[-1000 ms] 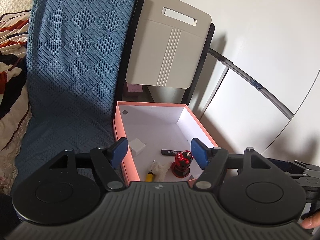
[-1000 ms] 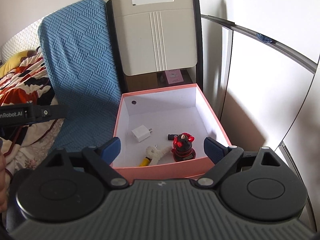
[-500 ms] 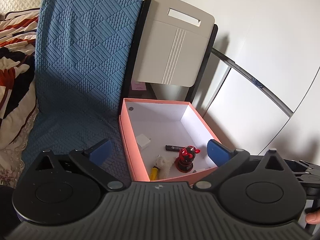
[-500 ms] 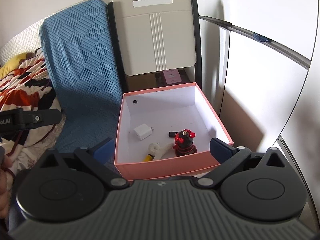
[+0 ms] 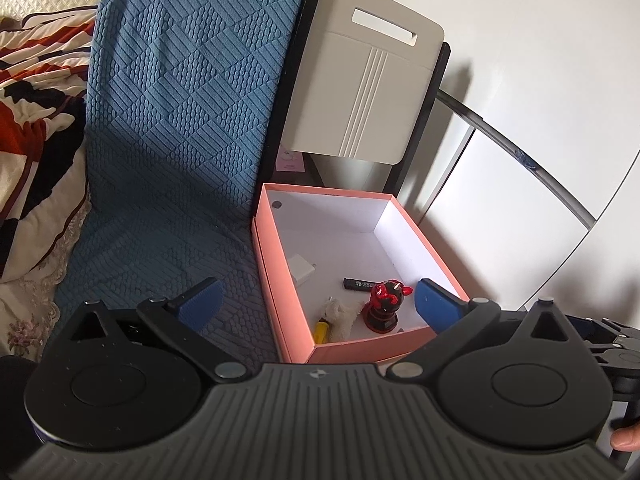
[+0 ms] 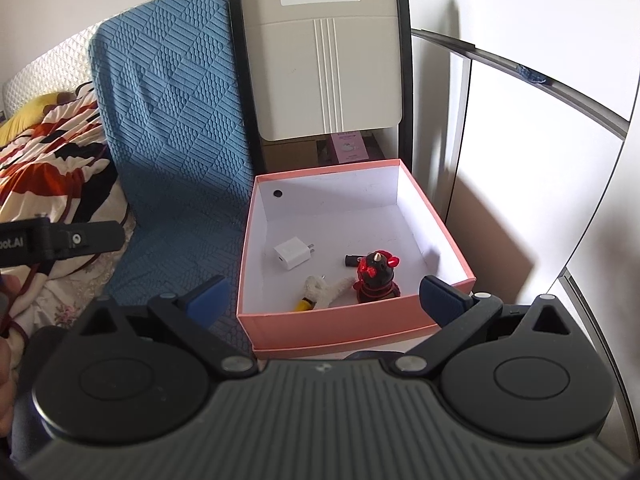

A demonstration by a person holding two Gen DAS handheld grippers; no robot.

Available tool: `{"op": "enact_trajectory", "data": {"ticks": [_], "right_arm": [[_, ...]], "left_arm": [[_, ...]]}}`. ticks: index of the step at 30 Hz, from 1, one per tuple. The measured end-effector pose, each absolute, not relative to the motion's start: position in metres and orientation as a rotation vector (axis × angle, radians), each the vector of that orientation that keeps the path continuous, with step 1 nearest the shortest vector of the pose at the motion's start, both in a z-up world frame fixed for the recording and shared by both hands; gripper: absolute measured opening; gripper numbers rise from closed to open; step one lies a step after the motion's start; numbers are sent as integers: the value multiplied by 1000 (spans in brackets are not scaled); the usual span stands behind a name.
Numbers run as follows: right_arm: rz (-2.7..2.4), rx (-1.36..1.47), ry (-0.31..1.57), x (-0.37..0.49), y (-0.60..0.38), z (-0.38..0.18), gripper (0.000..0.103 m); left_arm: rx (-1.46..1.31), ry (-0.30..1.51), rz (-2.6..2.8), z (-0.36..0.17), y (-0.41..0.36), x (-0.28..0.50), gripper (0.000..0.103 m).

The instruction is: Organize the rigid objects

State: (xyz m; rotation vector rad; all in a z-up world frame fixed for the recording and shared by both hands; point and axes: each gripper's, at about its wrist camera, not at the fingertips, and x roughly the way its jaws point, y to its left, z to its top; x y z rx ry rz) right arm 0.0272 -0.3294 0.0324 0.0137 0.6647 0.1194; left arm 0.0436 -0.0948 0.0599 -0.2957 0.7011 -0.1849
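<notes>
A pink box [image 5: 276,280] with a white inside stands on the floor beside a blue cushion. It holds a white charger plug [image 5: 303,268], a black battery [image 5: 360,285], a red and black figurine [image 5: 385,306] and a white fluffy toy [image 5: 338,314] with a yellow end. My left gripper [image 5: 318,304] hangs open over the box's near left corner, with nothing between its blue pads. My right gripper [image 6: 324,297] is open too, just short of the box's front wall [image 6: 340,324]. Its view shows the charger [image 6: 291,254], battery [image 6: 353,260], figurine [image 6: 376,276] and toy [image 6: 324,288].
The blue textured cushion [image 5: 180,120] leans left of the box, with a patterned blanket [image 5: 32,120] beyond it. A white folded chair [image 5: 360,92] stands behind the box. White cabinet doors [image 5: 500,220] close off the right side. A person's fingertip [image 5: 624,438] shows at the edge.
Both grippers' jaws have spread from partly closed to wide. The left gripper has drawn back and to the left, so the box now sits further away and more to the right in its view.
</notes>
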Motion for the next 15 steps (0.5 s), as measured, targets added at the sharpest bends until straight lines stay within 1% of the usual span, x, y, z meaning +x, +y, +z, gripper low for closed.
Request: {"op": "enact_trajectory", "data": {"ticks": [15], "right_arm": [[120,26,664,25,-327,32,103]], "left_arm": [[-260,669,-189,66,-99,35,103]]}}
